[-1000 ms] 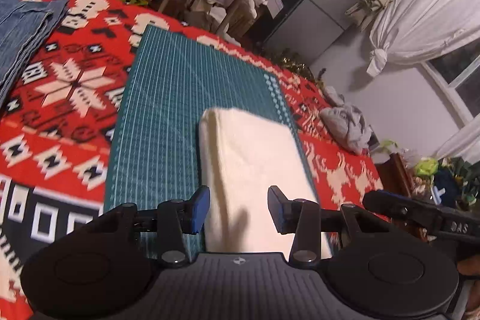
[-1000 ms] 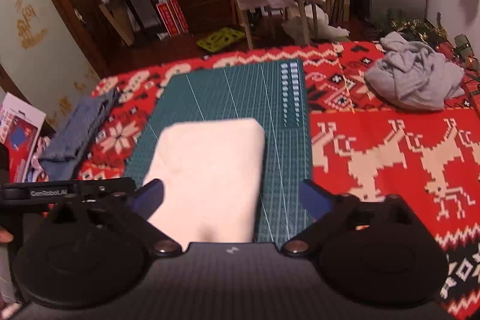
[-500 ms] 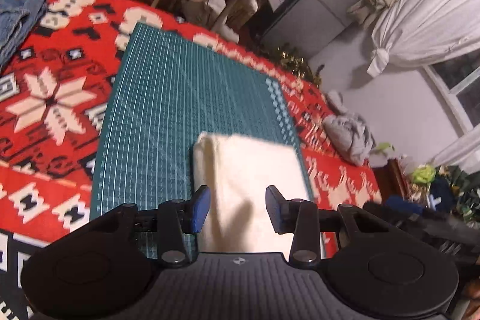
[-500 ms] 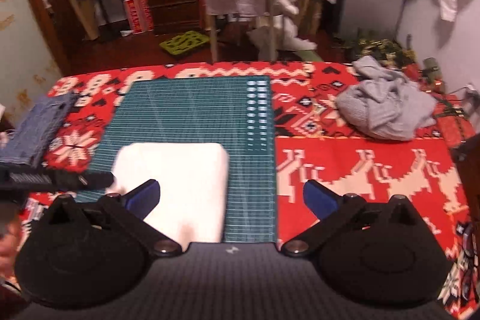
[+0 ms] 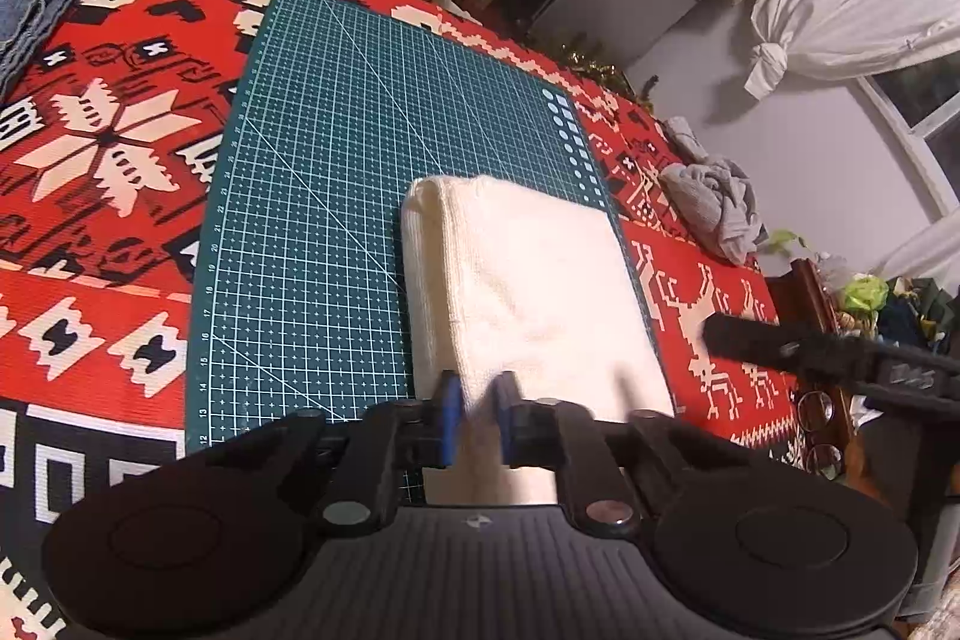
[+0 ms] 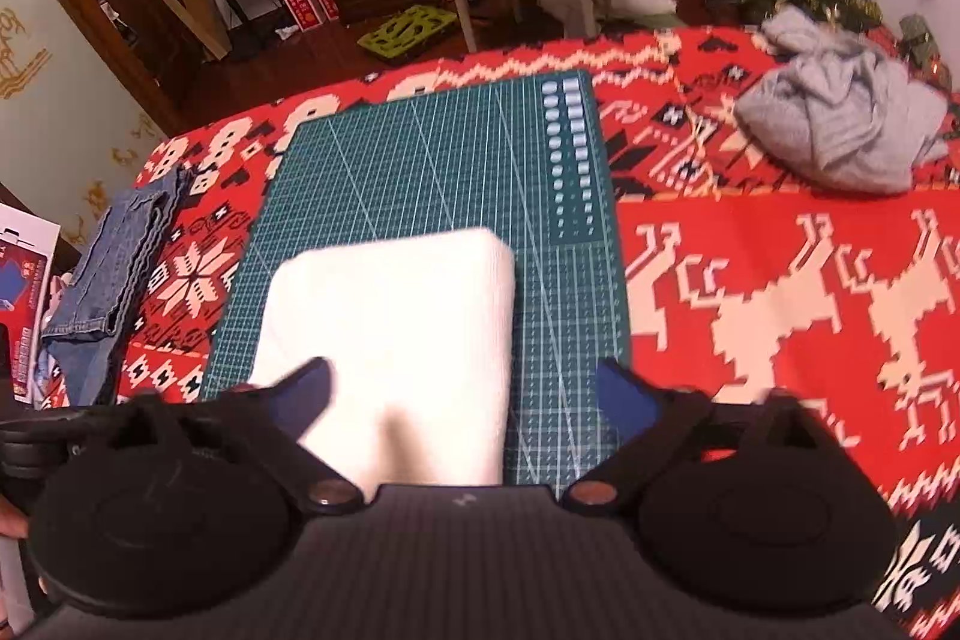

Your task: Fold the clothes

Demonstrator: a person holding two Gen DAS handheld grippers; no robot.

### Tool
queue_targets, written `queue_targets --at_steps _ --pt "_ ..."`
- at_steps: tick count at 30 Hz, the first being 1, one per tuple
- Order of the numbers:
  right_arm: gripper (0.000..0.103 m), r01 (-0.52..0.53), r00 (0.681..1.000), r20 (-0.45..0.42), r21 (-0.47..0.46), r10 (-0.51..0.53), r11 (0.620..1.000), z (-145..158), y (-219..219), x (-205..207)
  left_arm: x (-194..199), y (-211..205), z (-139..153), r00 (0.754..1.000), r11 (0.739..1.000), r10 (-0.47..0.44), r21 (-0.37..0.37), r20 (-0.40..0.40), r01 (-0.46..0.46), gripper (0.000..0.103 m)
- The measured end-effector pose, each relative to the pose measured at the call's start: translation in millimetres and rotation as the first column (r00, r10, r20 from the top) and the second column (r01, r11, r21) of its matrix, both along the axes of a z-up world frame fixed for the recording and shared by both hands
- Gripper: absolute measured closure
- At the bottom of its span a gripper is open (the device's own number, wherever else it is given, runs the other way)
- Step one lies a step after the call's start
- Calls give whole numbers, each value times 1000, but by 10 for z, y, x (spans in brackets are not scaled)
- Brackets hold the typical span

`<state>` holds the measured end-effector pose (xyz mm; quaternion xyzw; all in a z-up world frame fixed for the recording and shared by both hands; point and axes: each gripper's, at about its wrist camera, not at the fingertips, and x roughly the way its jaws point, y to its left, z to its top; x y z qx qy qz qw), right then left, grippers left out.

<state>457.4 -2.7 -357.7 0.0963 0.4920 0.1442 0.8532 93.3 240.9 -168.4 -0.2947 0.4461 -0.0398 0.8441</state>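
**Mara:** Left gripper [image 5: 477,415] first: its blue pads were drawn nearly together over the near edge of the folded cream garment [image 5: 528,292]. From the left wrist view I couldn't tell whether cloth was actually pinched between them or whether they merely hung above it.

**Jon:** And the right gripper [image 6: 462,394]?

**Mara:** Spread wide, holding nothing. One finger sat over the cream garment's near left corner, the other over the bare green cutting mat [image 6: 432,160] beside it.

**Jon:** So where did the risk lie?

**Mara:** In my judgement, with a one-sided grip. The garment lay as a thick, soft bundle on the near right part of the mat. If only the left pair bit the top layer, a lift would likely have peeled that layer off and opened the fold. A drag could also have slid the mat across the red patterned blanket [image 6: 750,244].

**Jon:** Anything farther out to worry about?

**Mara:** Folded jeans [image 6: 114,274] lay at the blanket's left edge, well apart from the mat. A crumpled grey garment [image 6: 840,124] sat at the far right, still unfolded. A careless sweep toward either side might have upset the jeans or snagged the grey heap.
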Motion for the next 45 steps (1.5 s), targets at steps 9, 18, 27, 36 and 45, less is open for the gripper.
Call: queue_targets --at_steps 9,18,27,36,45 --pt "64 15 994 -110 33 -11 999 -306 17 141 18 36 -16 1000 999 15 -29 -13 -15 97" --pt "72 -70 995 -72 -24 68 997 -332 201 78 19 52 -34 1000 999 23 -37 -21 -24 97" --pt "59 -10 997 -74 4 10 1000 -373 147 267 27 73 -54 999 998 28 -56 -25 -29 97" --pt "63 -31 997 -69 14 32 999 -370 150 320 30 90 -71 999 997 29 -68 -30 -31 97" --pt "60 30 998 -59 54 -26 998 -425 125 592 27 109 -76 999 996 29 -78 -33 -32 97"
